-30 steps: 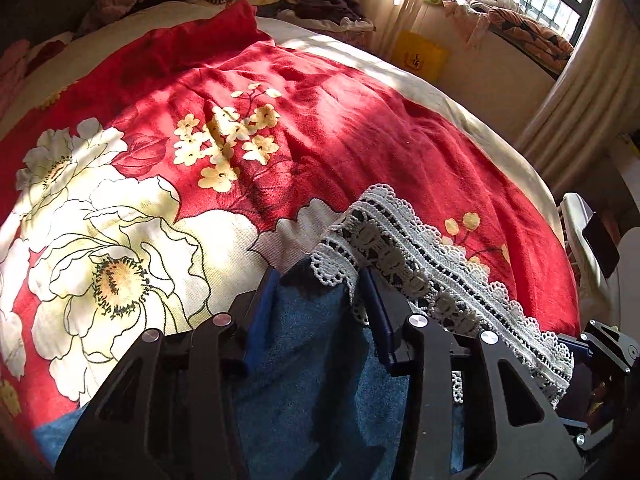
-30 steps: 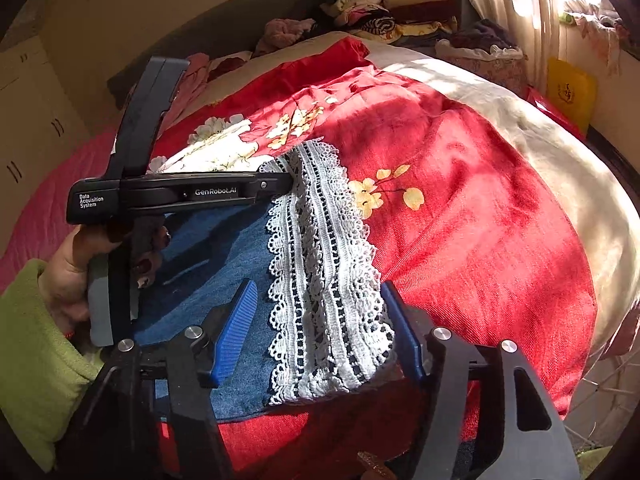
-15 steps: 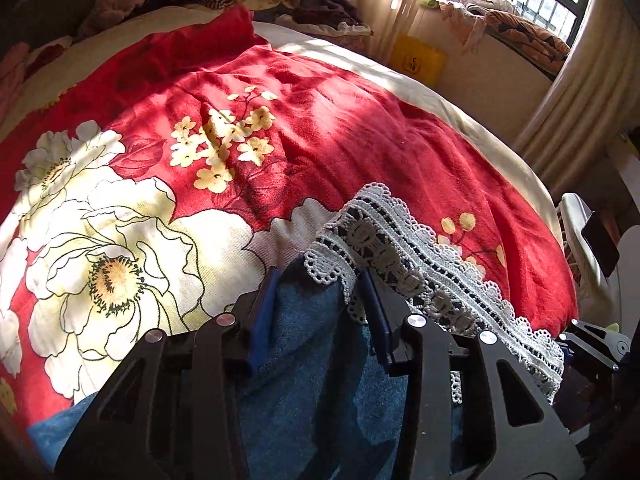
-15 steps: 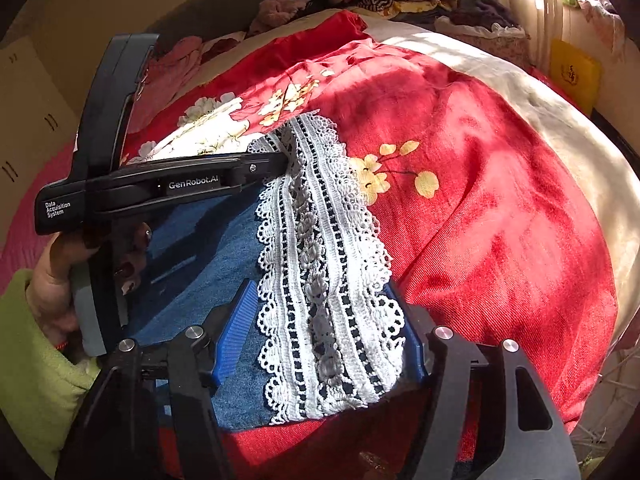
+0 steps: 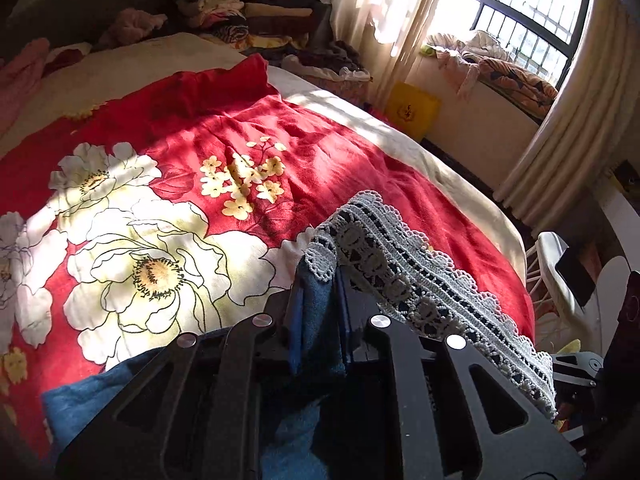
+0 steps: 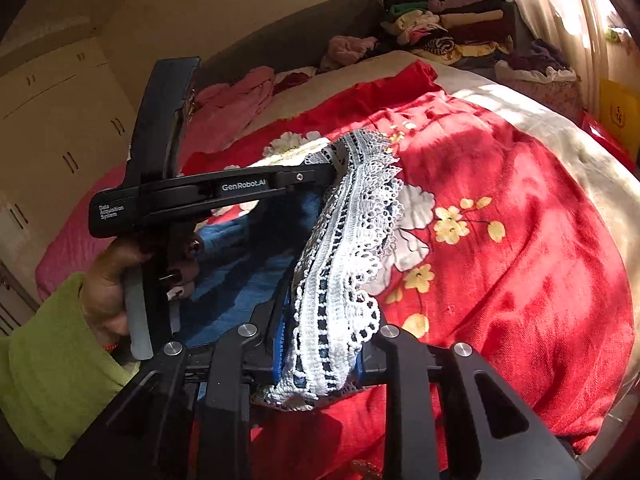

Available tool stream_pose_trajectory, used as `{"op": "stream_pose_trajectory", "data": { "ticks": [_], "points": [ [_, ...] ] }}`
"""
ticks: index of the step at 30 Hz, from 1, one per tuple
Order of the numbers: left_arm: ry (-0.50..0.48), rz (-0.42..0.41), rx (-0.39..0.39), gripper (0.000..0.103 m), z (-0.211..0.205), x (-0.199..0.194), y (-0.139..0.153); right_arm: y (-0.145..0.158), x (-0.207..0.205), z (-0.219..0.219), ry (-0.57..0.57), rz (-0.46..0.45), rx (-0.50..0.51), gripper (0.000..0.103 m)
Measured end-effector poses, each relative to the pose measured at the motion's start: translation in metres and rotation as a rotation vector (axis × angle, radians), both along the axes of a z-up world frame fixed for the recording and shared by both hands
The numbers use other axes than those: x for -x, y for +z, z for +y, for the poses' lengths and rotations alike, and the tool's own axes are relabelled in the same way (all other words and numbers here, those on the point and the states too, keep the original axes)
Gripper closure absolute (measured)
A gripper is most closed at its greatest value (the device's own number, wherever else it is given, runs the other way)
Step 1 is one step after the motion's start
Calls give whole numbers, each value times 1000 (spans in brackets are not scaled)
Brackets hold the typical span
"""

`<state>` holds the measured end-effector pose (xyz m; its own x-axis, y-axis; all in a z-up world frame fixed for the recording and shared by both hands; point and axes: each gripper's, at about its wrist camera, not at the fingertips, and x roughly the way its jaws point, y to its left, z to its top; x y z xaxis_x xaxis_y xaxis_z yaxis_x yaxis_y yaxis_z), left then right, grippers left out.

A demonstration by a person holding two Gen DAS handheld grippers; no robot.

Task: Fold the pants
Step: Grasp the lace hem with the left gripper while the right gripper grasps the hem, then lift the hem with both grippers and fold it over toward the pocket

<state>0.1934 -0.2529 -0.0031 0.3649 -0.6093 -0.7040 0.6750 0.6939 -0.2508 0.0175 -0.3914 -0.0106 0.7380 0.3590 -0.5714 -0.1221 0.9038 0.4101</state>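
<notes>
- My left gripper (image 5: 318,300) has its jaws closed almost together on a bunch of blue denim at one end of the pants (image 5: 316,320), just beside the lace hem (image 5: 404,272).
- My right gripper (image 6: 320,344) is pinched on the other end of that hem (image 6: 340,280); the white lace is bunched up between its blue pads (image 6: 278,344) and spills out in front of them.
- The pants hang between the two grippers, lifted above the red blanket (image 6: 520,240); the lace band runs taut from one grip to the other.
- From the right wrist I see the left gripper's black body (image 6: 208,192) side-on, held by a hand (image 6: 116,280) in a green sleeve (image 6: 52,368), with the denim (image 6: 240,272) sagging below it toward the blanket.
- Blue cloth also trails down under the left gripper, onto the blanket's near edge (image 5: 80,392).
- The blanket (image 5: 360,168) has large white flowers (image 5: 152,276) to the left of the pants and small yellow ones (image 5: 240,184) beyond them.
- Past the blanket's far end sits a pile of folded clothes (image 5: 248,12); the window (image 5: 528,20) is to its right.
</notes>
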Motion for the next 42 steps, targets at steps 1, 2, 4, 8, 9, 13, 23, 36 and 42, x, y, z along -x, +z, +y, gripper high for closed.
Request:
{"op": "stream_pose_trajectory", "data": {
  "ticks": [1, 2, 4, 8, 9, 13, 23, 36, 42],
  "points": [
    [5, -4, 16, 95, 7, 1, 5, 8, 2, 9, 22, -23, 17, 80],
    [11, -10, 32, 95, 15, 3, 11, 15, 4, 18, 41, -42, 42, 80],
    [27, -21, 57, 95, 31, 6, 20, 29, 5, 34, 75, -69, 73, 80],
    [74, -33, 94, 95, 69, 9, 28, 45, -1, 72, 172, -83, 110, 80],
    [92, -30, 99, 95, 78, 8, 27, 46, -4, 82, 194, -80, 122, 80],
    [211, 9, 82, 91, 121, 5, 14, 37, -17, 127, 290, -44, 167, 80],
    [548, 115, 179, 90, 257, 13, -5, -11, -6, 247, 556, 5, 372, 77],
    [544, 236, 296, 63, 277, 24, -23, 19, -29, 186, 414, -44, 235, 43],
    [541, 274, 256, 53, 263, 15, -35, -2, -109, 126, 234, 115, 189, 43]
  ]
}}
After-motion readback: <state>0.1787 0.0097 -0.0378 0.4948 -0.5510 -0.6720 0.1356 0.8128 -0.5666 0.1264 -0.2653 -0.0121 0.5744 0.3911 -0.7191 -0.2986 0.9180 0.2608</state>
